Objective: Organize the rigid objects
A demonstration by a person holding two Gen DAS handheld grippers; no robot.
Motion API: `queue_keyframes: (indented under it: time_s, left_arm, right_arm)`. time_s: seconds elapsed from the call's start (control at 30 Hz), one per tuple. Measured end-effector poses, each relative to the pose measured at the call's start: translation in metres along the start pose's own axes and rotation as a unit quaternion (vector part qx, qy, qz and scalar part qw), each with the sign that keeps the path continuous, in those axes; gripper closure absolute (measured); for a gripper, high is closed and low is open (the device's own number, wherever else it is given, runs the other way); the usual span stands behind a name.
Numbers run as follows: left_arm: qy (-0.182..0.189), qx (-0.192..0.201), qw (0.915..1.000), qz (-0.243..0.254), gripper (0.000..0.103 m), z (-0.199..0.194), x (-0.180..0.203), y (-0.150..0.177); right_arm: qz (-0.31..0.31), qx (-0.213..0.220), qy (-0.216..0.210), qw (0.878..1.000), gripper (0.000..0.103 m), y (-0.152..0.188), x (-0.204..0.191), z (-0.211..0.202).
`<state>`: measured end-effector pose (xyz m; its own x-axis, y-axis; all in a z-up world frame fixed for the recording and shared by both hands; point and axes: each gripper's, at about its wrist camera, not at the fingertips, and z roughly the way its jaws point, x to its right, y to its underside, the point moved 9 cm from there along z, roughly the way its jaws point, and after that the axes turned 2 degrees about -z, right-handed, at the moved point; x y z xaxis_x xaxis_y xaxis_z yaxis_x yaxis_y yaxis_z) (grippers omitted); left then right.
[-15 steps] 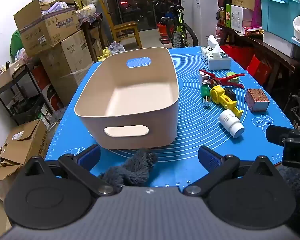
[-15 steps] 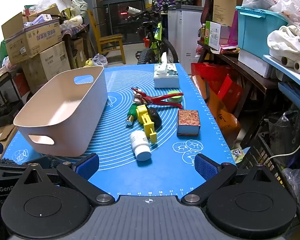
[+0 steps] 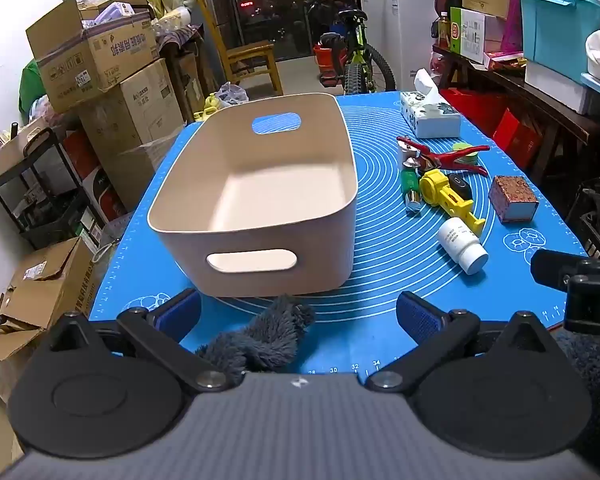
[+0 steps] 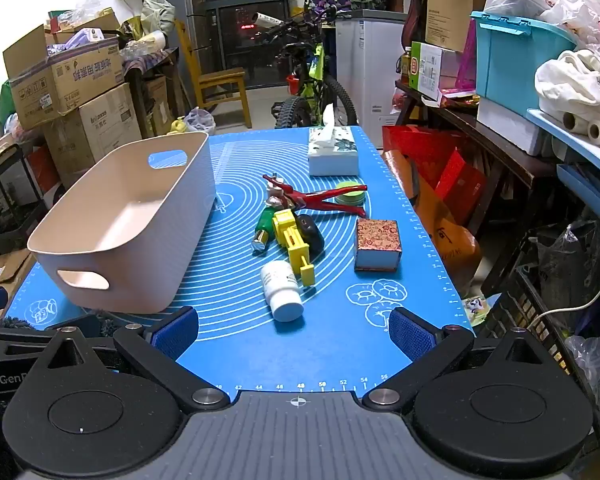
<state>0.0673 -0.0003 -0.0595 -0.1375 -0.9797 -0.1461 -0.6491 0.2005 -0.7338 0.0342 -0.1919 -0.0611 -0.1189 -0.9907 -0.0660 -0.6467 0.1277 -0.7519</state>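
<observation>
Both tools spread apart, holding nothing: left tool sits just short of the beige bin, right tool short of the white bottle. Bottle, yellow tool, red pliers and patterned box lie clustered right of the bin.

The black oval object lies partly hidden under the yellow tool. The green round tin sits partly behind the red pliers. The white bottle's label print is too small to read.

Almost nothing differs from half a second ago. The left gripper has crept slightly toward the beige bin at the counter's near edge; every object on the counter lies unmoved.
</observation>
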Motion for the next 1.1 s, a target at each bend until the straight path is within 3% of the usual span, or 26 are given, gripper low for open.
queue_keyframes:
  time_s: [1.1]
  left_arm:
    - [-0.001, -0.001, 1.0, 0.002, 0.0, 0.0, 0.0, 0.0002]
  right_arm:
    - [0.003, 0.0, -0.002, 1.0, 0.002, 0.0012, 0.0002, 0.0013]
